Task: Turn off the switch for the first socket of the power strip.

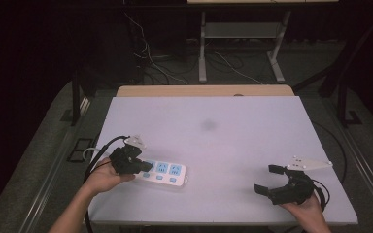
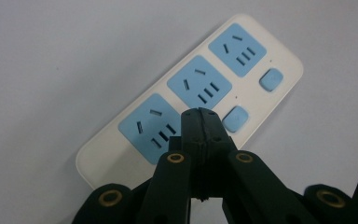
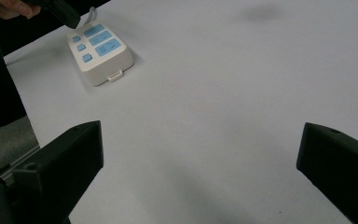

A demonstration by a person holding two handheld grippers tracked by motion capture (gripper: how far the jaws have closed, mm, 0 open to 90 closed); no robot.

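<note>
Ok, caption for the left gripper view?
Shut left gripper poised over a white power strip, tips beside a blue switch button.

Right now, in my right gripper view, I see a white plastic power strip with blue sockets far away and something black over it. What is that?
Observer: That is the left gripper, its jaws shut with nothing between them.
Operator: Where is it pointing?
Observer: Its tip is over the white plastic power strip, between the nearest blue socket and a blue square button. I cannot tell whether it touches.
Operator: Is my gripper close to it?
Observer: No, the right gripper is open by the white table's near right corner.
</note>
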